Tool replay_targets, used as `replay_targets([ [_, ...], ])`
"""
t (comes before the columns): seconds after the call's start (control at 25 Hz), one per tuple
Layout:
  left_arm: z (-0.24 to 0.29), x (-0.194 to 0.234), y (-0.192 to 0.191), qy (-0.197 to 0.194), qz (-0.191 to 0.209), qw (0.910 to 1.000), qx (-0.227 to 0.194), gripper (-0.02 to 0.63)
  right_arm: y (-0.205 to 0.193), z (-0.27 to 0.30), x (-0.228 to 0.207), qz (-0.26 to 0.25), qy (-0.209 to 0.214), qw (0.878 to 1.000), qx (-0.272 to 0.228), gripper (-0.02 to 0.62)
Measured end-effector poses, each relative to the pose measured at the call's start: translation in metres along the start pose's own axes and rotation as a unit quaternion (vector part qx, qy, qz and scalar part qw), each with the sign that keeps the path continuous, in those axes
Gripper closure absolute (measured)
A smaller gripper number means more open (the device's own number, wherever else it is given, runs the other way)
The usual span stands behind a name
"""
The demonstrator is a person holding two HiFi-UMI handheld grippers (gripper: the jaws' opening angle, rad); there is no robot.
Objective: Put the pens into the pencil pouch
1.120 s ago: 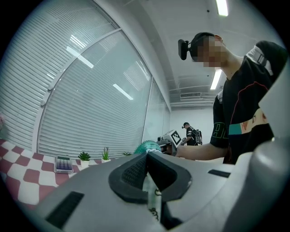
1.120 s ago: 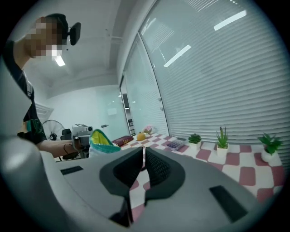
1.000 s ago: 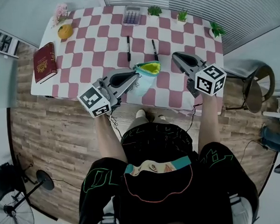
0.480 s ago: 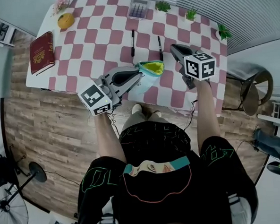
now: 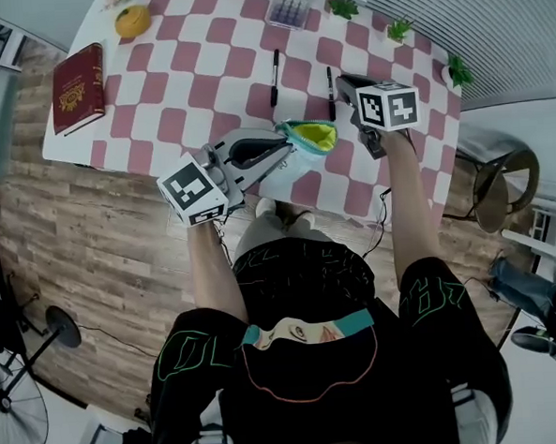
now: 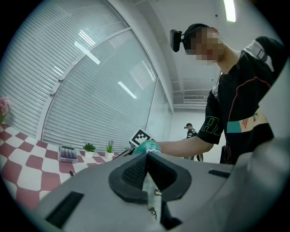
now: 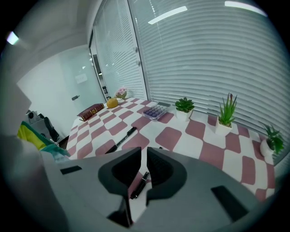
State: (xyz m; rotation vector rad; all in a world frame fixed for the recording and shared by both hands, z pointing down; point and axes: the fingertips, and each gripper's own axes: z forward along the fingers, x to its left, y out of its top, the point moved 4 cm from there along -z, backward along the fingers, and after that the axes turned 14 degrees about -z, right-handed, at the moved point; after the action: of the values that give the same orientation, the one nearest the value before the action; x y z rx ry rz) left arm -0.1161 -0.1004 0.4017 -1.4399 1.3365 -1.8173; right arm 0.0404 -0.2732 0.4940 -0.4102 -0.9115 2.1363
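Observation:
Two black pens lie on the red-and-white checked table [image 5: 194, 81]: the left pen [image 5: 274, 78] and the right pen [image 5: 328, 80]. A teal pencil pouch [image 5: 308, 138] with a yellow lining gapes open near the table's front edge. My left gripper [image 5: 278, 151] is shut on the pouch's rim; its fabric [image 6: 147, 181] shows pinched between the pads. My right gripper [image 5: 344, 84] tilts down just over the right pen [image 7: 138, 185]. Its jaws are opening, a narrow gap apart, and nothing is between them. The left pen [image 7: 122, 138] lies further off.
A red book [image 5: 72, 77] and a yellow round thing [image 5: 132, 21] sit at the table's left. A purple box [image 5: 291, 4] and small potted plants [image 5: 343, 6] line the far edge by the blinds. A chair [image 5: 501, 189] stands to the right.
My right gripper has moved forward and down towards the right pen, tipping its nose downward. My left gripper has kept its hold on the pouch.

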Motion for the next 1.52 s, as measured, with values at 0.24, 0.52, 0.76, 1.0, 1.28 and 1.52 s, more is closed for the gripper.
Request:
replay_targets([
  [0.24, 0.001, 0.008, 0.000, -0.008, -0.005, 1.0000, 0.003, 0.608, -0.004, 0.029, -0.013, 0.006, -0.004, 0.998, 0.066, 0.512],
  [0.52, 0.000, 0.021, -0.001, -0.008, -0.013, 0.9999, 0.001, 0.608, 0.000, 0.058, -0.024, 0.009, 0.020, 0.990, 0.141, 0.508],
  [0.76, -0.001, 0.031, -0.003, -0.008, -0.021, 0.9998, -0.002, 0.608, -0.005, 0.080, -0.035, 0.014, 0.026, 0.980, 0.197, 0.508],
  [1.0, -0.002, 0.038, -0.002, -0.009, -0.024, 0.9997, -0.005, 0.609, -0.008, 0.093, -0.036, 0.041, 0.045, 0.973, 0.223, 0.508],
  [1.28, 0.000, 0.042, 0.001, -0.015, -0.026, 0.9995, -0.007, 0.607, -0.009, 0.097, -0.038, 0.045, 0.038, 0.967, 0.250, 0.537],
  [1.52, 0.002, 0.042, 0.000, -0.018, -0.026, 0.9995, -0.004, 0.608, -0.012, 0.093, -0.040, 0.073, 0.030, 0.971, 0.225, 0.555],
])
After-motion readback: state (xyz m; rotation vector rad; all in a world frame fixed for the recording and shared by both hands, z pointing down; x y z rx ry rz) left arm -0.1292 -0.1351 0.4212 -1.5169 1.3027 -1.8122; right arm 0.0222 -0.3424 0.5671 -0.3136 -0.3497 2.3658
